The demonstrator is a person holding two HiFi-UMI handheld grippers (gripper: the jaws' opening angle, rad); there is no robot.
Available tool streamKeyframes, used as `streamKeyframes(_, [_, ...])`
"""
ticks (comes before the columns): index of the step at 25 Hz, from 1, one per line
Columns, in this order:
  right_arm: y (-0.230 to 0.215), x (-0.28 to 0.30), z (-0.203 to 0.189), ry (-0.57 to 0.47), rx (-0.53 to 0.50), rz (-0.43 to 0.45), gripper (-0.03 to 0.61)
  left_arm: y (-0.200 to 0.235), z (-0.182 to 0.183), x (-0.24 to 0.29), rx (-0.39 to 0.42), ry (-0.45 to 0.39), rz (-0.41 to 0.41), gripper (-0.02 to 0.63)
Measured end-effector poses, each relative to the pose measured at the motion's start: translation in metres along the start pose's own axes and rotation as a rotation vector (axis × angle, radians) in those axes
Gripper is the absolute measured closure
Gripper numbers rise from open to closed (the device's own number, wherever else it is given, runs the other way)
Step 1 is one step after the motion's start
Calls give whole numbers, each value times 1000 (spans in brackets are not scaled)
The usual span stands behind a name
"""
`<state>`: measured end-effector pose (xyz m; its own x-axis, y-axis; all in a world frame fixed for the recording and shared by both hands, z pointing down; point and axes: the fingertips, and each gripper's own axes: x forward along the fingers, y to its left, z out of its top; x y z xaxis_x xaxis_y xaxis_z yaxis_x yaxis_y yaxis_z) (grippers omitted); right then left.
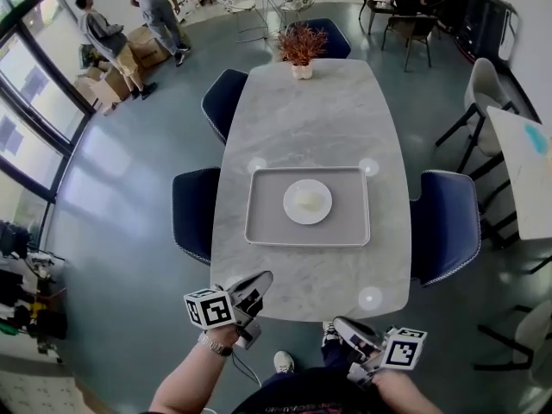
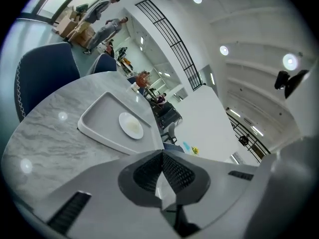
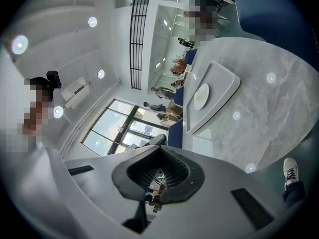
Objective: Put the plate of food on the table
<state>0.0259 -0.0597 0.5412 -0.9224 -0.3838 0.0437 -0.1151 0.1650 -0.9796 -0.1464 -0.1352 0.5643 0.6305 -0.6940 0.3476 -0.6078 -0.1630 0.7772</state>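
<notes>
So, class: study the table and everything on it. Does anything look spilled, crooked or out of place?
Nothing stands out. The tray lies square on the table, the plate sits flat near its middle, and the potted plant stands upright.

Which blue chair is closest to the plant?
The blue chair at the far end of the table, right behind the plant; the other three line its sides.

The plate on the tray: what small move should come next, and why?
Probably open the right gripper and ease it toward the plate: the plate lies in the tray on the table, while it and the left gripper hang shut and empty by the table's near edge.
</notes>
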Motion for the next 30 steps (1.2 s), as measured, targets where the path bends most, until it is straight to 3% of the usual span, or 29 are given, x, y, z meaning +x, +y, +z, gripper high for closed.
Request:
streamKeyframes(7, [39, 17, -53, 32, -123, 15, 568, -44, -67, -77, -19, 78, -136, 606])
streamKeyframes(15, [71, 22, -124, -4, -180, 40, 568, -82, -126, -159, -8, 111, -313, 605])
streamKeyframes(20, [78, 22, -167, -34, -208, 26, 568, -81, -145, -201, 3, 122, -340, 606])
streamKeyframes(25, [79, 25, -208, -49, -173, 18, 568, -71, -154, -235, -20, 111, -354, 605])
streamKeyframes(30, [82, 28, -227, -27, -218, -17, 568, -67, -161, -254, -42, 99, -359, 605])
